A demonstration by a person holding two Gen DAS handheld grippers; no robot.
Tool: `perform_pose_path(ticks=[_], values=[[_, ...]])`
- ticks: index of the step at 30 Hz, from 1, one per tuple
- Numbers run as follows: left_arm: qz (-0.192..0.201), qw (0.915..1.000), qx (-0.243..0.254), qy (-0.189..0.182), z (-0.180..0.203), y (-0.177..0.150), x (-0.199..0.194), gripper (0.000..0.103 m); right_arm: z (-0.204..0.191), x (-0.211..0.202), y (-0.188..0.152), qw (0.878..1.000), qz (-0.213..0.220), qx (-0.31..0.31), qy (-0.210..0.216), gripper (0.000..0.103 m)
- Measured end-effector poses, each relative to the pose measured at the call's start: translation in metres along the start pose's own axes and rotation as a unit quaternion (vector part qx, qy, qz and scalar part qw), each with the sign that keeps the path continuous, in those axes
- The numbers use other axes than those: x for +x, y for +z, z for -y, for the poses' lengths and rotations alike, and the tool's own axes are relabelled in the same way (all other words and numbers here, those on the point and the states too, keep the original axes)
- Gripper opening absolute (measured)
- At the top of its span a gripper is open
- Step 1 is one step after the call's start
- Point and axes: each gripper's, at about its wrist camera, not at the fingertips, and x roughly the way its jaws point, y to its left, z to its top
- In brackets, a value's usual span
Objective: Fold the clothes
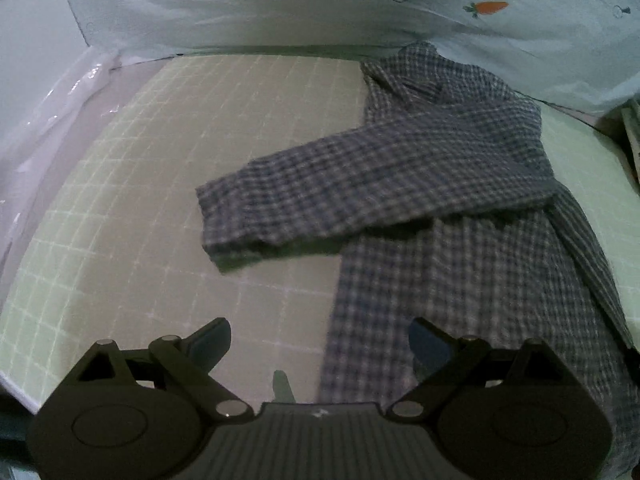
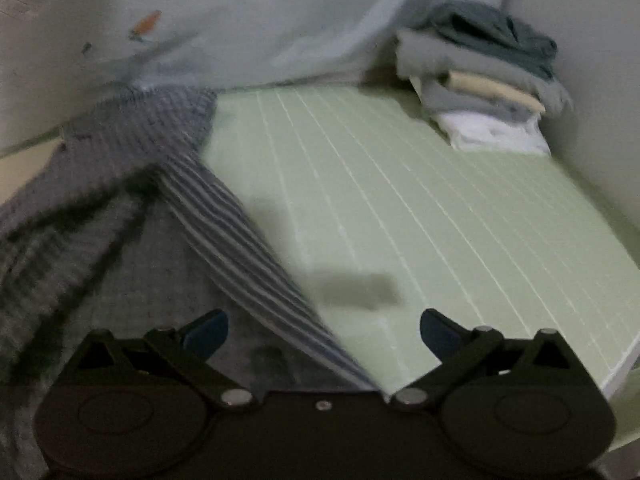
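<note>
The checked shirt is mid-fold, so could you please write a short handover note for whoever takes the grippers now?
Left gripper: open, holding nothing, over the near edge of the checked shirt.
Right gripper: open, empty, over the shirt's right side.
The shirt lies on the green grid mat, collar toward the back. One sleeve is folded across the body, cuff overhanging onto the mat.
A stack of folded clothes sits at the mat's far right corner.
Left, probably: fold in the sides, fold the body up, add it to the stack.
</note>
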Motion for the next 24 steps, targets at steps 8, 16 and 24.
perform_pose_path(ticks=[8, 16, 24], values=[[-0.006, 0.9995, -0.025, 0.018, 0.018, -0.036, -0.013, 0.095, 0.031, 0.009, -0.012, 0.998, -0.036, -0.022, 0.035, 0.056], [-0.002, 0.9996, -0.021, 0.021, -0.009, -0.039, -0.019, 0.095, 0.015, -0.008, -0.012, 0.997, -0.014, -0.032, 0.066, 0.002], [0.003, 1.0, 0.002, -0.004, -0.068, -0.019, -0.01, 0.095, -0.046, -0.052, -0.008, 0.997, 0.015, 0.001, 0.073, 0.002]])
